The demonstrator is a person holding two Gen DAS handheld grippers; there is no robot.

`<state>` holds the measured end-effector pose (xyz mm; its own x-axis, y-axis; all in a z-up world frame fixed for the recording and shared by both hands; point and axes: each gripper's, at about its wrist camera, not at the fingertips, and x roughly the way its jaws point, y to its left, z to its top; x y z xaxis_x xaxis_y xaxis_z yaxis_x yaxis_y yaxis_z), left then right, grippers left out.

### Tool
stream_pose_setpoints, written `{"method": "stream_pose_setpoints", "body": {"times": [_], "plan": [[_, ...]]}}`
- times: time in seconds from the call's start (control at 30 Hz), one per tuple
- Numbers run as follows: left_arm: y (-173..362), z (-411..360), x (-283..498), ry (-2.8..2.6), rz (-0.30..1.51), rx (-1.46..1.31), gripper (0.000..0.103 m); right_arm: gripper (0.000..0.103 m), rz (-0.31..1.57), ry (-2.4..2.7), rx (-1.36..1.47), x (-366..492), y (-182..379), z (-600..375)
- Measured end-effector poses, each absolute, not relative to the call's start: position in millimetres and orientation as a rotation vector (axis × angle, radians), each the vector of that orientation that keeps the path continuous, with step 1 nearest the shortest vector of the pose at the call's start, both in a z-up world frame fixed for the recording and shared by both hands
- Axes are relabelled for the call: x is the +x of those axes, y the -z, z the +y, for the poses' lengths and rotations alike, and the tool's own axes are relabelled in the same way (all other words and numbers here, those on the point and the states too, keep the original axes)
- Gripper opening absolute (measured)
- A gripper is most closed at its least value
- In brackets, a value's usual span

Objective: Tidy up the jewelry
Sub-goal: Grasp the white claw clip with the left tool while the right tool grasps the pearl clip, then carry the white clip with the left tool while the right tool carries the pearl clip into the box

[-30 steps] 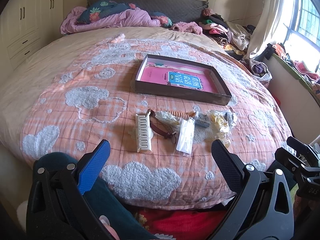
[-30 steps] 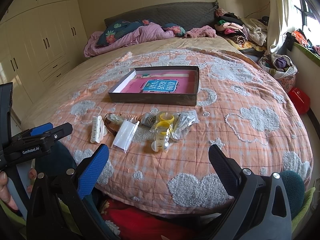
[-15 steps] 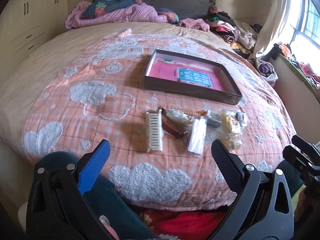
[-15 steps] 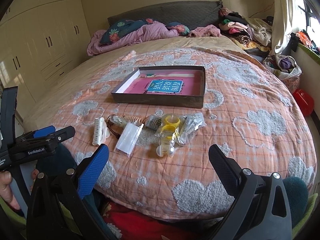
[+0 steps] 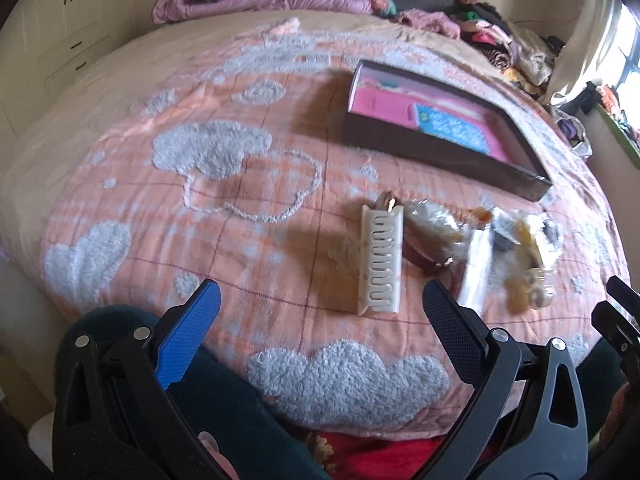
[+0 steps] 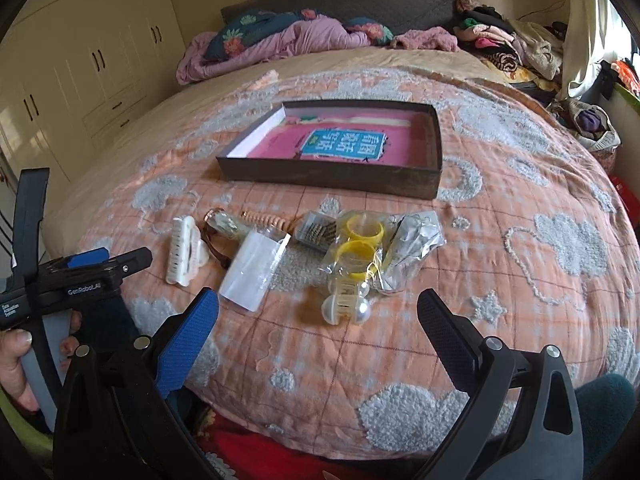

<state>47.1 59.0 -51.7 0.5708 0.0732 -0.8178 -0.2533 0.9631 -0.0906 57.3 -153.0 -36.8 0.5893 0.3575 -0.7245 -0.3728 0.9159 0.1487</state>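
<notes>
Two bits of writing are legible to me: "GenRoboLAI" in white on the side of my left gripper [image 6: 100,266], with small print beneath it that I make out only partly, and large white Chinese characters on the blue panel of the pink book [image 6: 344,144] lying in the shallow dark box [image 6: 332,180]; I cannot read those characters with confidence. My left gripper [image 5: 320,300] hangs just off the near edge of the bed, fingers spread wide with nothing between them, and the white comb-toothed hair clip [image 5: 380,260] lies just ahead of it, slightly toward its black finger. From the right wrist view a bare hand [image 6: 18,360] grips that tool's handle at the far left. My right gripper [image 6: 318,308] is likewise wide apart and empty, low over the near edge of the orange quilt [image 6: 520,280]; the pearl-and-gold clip [image 6: 346,306] sits right ahead between its fingertips. Beyond it lie two yellow bangles [image 6: 360,240] in clear wrap, a crinkled silver packet [image 6: 412,248] toward the black finger, and a flat white sachet [image 6: 254,268], a brown strap [image 6: 214,246] and the white hair clip [image 6: 184,252] toward the blue finger. The box stands farther out, apart from the heap. Piled clothes [image 6: 508,48] and purple bedding [image 6: 280,40] crowd the headboard end.
</notes>
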Motion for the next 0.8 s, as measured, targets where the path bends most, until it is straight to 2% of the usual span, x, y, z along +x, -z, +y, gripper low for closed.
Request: {"method": "stream_pose_setpoints", "body": {"times": [0.13, 0.37, 0.43, 0.5, 0.7, 0.73, 0.8], "plan": [[61.3, 56.0, 56.8, -0.169, 0.953, -0.194, 0.095, 0.087, 0.89, -0.427, -0.012, 67.7, 52.1, -152.7], [80.1, 55.0, 77.8, -0.147, 1.008, -0.196, 0.092, 0.075, 0.956, -0.421, 0.006, 81.8, 73.2, -153.2], [83.9, 53.3, 82.4, -0.135, 1.018, -0.193, 0.076, 0.071, 0.966, -0.418, 0.011, 85.2, 78.1, -154.3], [88.1, 50.8, 86.6, -0.115, 1.028, -0.193, 0.068, 0.067, 0.975, -0.421, 0.017, 89.3, 82.7, -155.1], [92.2, 42.1, 92.0, -0.053, 1.035, -0.177, 0.027, 0.053, 1.006, -0.432, 0.01, 100.9, 92.6, -152.3], [91.7, 41.9, 91.4, -0.036, 1.028, -0.181, 0.022, 0.049, 1.01, -0.434, 0.008, 102.7, 93.9, -151.6], [89.0, 41.6, 92.9, -0.026, 1.021, -0.183, 0.021, 0.04, 1.008, -0.434, -0.004, 105.1, 97.9, -150.0]]}}
